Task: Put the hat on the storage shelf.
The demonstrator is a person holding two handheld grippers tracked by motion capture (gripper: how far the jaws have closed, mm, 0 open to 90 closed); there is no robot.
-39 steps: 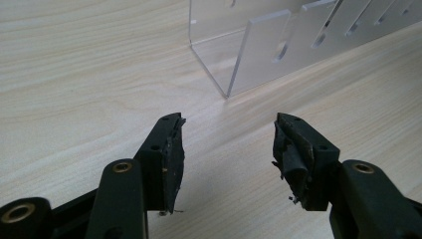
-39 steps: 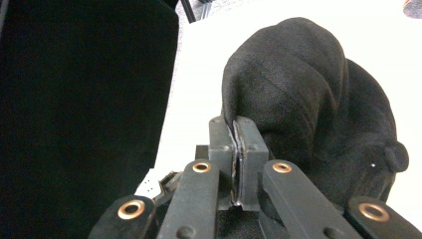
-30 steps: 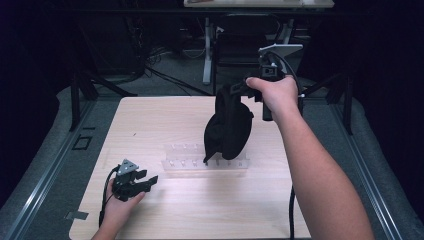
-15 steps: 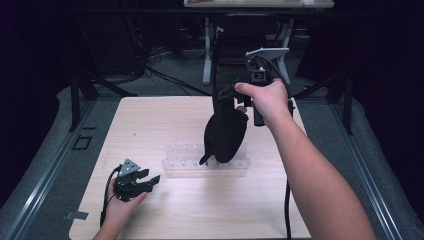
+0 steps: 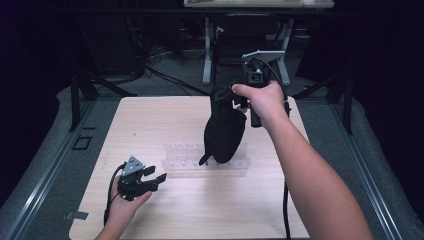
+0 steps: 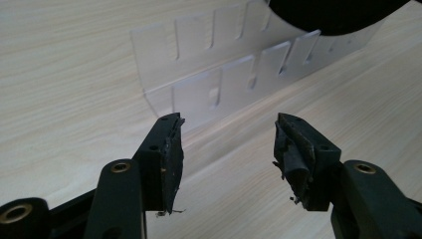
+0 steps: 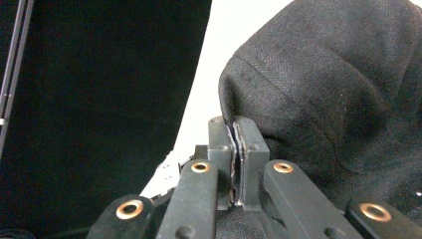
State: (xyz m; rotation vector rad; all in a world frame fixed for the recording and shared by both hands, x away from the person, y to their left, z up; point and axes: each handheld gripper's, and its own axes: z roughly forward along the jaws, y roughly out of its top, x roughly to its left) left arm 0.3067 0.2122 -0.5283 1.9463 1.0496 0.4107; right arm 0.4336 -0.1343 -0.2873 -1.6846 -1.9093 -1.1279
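My right tongs [image 5: 239, 101] pinch the black cloth [image 5: 223, 130], hanging over the clear rack [image 5: 180, 161] mid-worktop [image 5: 150, 120]. Left tongs [image 5: 154, 179] rest wide open, empty, at seven o'clock. Placing seems left.

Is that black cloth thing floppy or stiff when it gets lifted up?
Probably floppy: the black cloth droops in a sagging bundle below the right hand-held gripper, pinched at one edge. Its woven fabric looks soft, so it likely swings and drapes over the clear rack rather than knocking it.

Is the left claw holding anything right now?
No, the left claw is open with bare table between its jaws, short of the clear slotted rack.
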